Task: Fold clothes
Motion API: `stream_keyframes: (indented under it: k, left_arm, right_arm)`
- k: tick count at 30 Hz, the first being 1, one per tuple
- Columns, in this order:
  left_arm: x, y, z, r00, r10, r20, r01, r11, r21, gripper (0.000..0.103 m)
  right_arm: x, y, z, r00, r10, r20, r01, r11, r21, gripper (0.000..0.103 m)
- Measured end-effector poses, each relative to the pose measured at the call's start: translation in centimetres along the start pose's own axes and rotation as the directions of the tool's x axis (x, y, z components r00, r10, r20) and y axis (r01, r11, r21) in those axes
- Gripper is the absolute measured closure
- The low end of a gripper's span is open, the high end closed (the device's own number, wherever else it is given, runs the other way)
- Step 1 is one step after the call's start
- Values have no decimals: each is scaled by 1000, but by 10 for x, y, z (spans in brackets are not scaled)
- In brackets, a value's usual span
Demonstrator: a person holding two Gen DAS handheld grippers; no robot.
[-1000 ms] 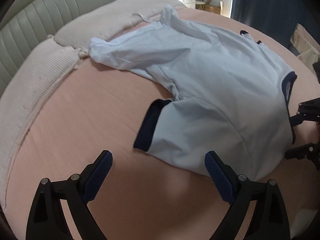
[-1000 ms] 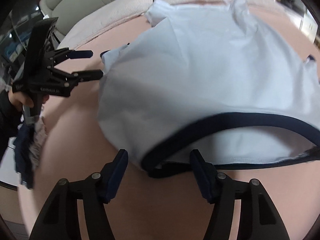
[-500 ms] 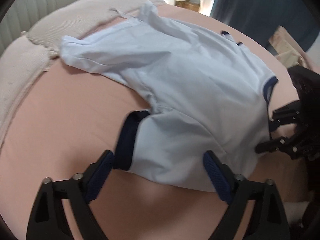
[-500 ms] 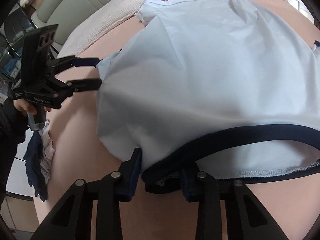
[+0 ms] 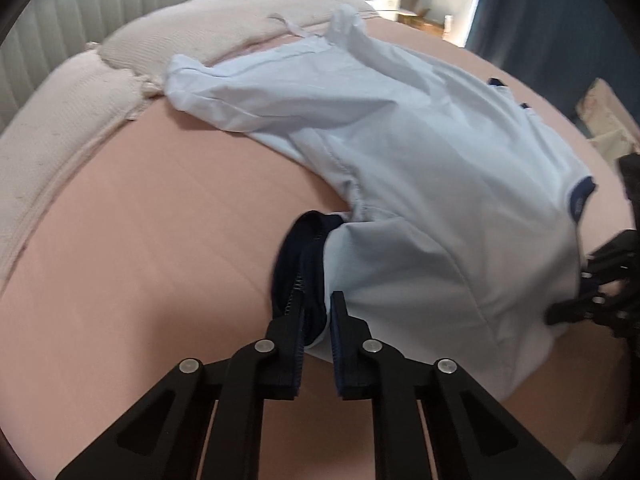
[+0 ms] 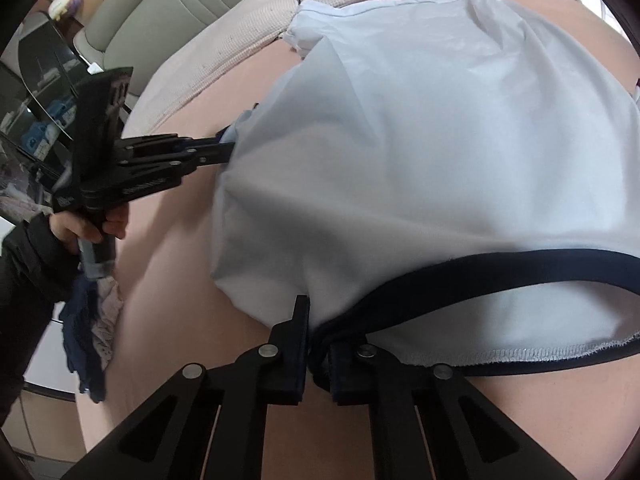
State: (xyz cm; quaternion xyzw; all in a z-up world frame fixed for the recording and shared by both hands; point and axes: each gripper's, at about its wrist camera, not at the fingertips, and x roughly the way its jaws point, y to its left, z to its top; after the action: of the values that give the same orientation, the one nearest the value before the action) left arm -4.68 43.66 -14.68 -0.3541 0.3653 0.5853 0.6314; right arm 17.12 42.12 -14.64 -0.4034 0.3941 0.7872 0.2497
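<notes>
Fingers [image 5: 340, 320] of both grippers pinch the shirt's [image 5: 420, 152] navy trim.

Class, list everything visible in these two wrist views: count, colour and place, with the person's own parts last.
T-shirt: one, pale blue with navy trim, spread on the bed.
Bed sheet: one, pink, under the shirt.
Pillows: two, cream, at the headboard.
Headboard: one, grey-green, padded.
Curtain: one, dark blue, far side.
Cloth bundle: one, navy and white, at the bed edge.
Left tongs: black, shut on the navy sleeve cuff.
Right tongs: black, shut on the navy collar.
Hand: one, holding the left tongs.
</notes>
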Motion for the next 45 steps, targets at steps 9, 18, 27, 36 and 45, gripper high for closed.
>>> stream_keyframes:
  k: [9,18,27,36,45]
  left_arm:
    - [-10,19,-23,996,21,-86,-37,982,-184,95]
    - [-23,11,-51,989,50,-140,-80,974,-211,95]
    - [-25,9,-55,972,135,-193,-169,970,-175,94]
    - [-43,38,-78,962,166,-217,-225,931,-288,94]
    - [-55,26,-58,966,199,-166,-236,939,-249,12]
  right_arm:
    - [6,5,11,999,-36,-4,36,998,-42,97]
    - [3,9,11,994,-106,-7,104,989,-104,97]
    - [4,8,10,996,-53,-74,41,986,-160,97]
    - [-8,2,1,993,-4,-118,-21,978,-207,94]
    - [-60,-15,-12,999,25,-44,-34,979,-203,32]
